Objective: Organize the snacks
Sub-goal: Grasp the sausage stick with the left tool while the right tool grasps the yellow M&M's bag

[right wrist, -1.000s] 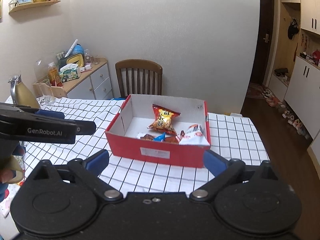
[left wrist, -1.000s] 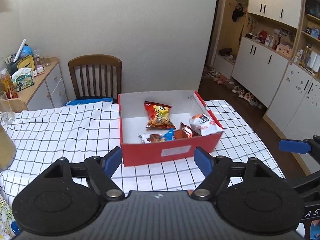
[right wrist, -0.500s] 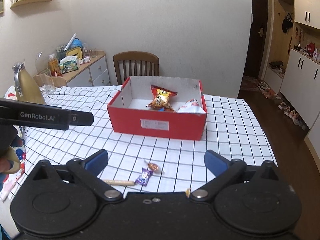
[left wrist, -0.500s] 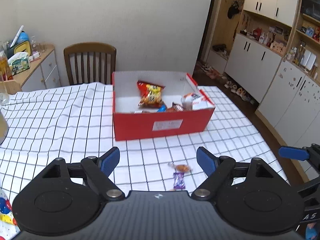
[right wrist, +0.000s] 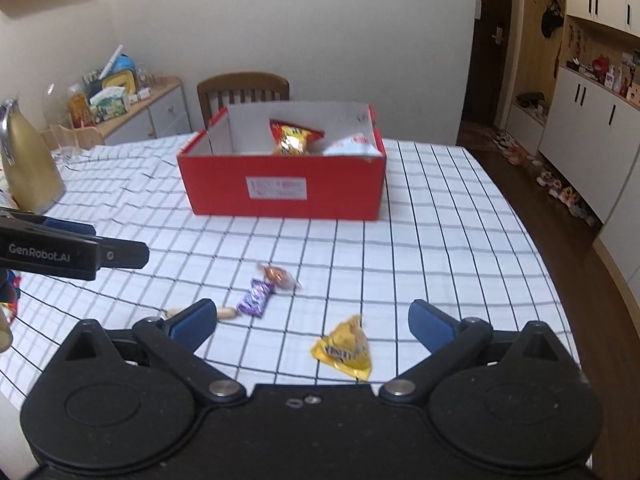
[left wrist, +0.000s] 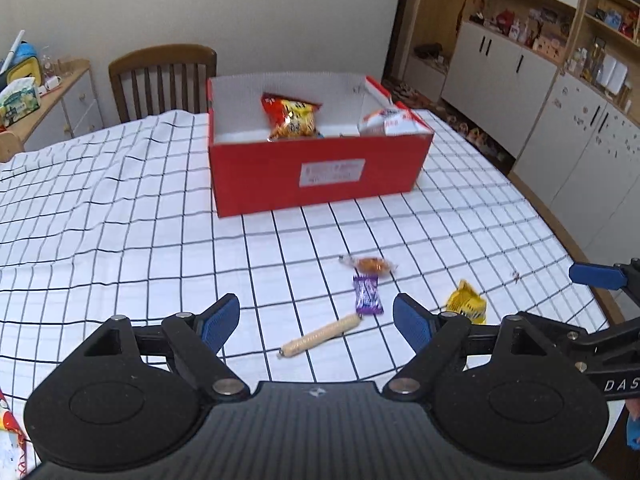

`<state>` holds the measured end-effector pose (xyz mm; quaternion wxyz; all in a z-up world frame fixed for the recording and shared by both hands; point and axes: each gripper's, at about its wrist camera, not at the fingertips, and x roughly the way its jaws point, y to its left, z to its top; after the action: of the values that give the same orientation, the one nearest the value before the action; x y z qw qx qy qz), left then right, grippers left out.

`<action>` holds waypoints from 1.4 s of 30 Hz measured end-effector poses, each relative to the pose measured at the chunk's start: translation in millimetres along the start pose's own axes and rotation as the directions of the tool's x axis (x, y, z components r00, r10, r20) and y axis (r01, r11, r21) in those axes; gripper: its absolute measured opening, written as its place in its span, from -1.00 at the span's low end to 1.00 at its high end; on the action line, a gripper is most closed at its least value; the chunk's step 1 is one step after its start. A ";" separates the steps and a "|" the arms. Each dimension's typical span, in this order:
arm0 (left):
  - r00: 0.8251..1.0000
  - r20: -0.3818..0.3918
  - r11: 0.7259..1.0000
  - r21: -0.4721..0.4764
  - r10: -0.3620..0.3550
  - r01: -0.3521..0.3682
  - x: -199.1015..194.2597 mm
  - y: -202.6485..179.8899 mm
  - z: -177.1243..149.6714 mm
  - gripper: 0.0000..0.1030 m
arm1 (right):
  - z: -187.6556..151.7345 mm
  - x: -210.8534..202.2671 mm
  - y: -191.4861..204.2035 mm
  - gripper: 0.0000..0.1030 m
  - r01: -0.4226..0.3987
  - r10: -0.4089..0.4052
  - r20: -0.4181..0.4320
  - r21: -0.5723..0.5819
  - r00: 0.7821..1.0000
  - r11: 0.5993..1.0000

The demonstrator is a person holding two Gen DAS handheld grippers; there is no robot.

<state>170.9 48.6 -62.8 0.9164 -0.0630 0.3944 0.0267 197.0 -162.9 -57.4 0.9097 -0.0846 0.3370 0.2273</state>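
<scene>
A red box (left wrist: 320, 168) (right wrist: 280, 188) stands on the checked tablecloth and holds an orange chip bag (left wrist: 290, 118) and a white packet (left wrist: 386, 120). Loose snacks lie in front of it: an orange wrapped candy (left wrist: 370, 265) (right wrist: 278, 276), a purple candy (left wrist: 367, 295) (right wrist: 256, 298), a tan wafer stick (left wrist: 320, 335) and a yellow triangular packet (left wrist: 466, 302) (right wrist: 345, 350). My left gripper (left wrist: 316, 322) is open and empty, above the wafer stick. My right gripper (right wrist: 310, 322) is open and empty, just above the yellow packet.
A wooden chair (left wrist: 162, 78) stands behind the table. A sideboard with clutter (right wrist: 132, 108) is at the left, a gold jug (right wrist: 26, 164) on the table's left. White cupboards (left wrist: 560, 120) line the right. The table's right edge (right wrist: 560, 280) drops to the floor.
Both grippers have pulled back from the box and tilted down. The loose candies, wafer stick and yellow packet have come into view near the front edge.
</scene>
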 end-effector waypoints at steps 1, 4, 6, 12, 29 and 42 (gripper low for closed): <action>1.000 -0.006 1.000 0.006 0.008 -0.008 3.5 -0.4 -2.2 0.63 | -3.0 2.5 -0.8 0.99 0.003 -0.003 -0.005 0.002 1.000 1.000; 0.999 -0.033 1.000 0.010 0.011 -0.011 14.6 -0.1 -7.8 0.63 | -11.5 9.5 -4.4 0.99 0.009 -0.009 -0.017 0.009 1.000 1.000; 0.998 -0.054 1.000 0.008 0.020 -0.019 23.5 1.2 -11.8 0.63 | -16.5 15.1 -7.4 0.98 0.010 -0.009 -0.027 0.020 1.000 1.000; 0.992 -0.129 1.000 -0.001 0.009 -0.009 50.0 6.6 -24.2 0.63 | -26.2 32.9 -15.3 0.88 0.014 -0.010 -0.064 0.055 0.998 0.998; 0.987 -0.158 0.951 0.297 -0.033 0.080 97.8 -14.5 -20.7 0.31 | -31.9 78.9 -28.1 0.53 0.001 0.010 -0.160 0.072 0.987 0.997; 0.946 -0.291 0.865 0.428 -0.140 0.260 117.4 -19.1 -12.6 -0.26 | -27.6 99.0 -35.3 0.26 -0.031 0.049 -0.199 0.093 0.979 0.995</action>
<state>244.4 27.9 -154.8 0.8454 0.1125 0.4930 -0.1718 264.0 -167.2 -142.9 0.8691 -0.0594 0.4388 0.2205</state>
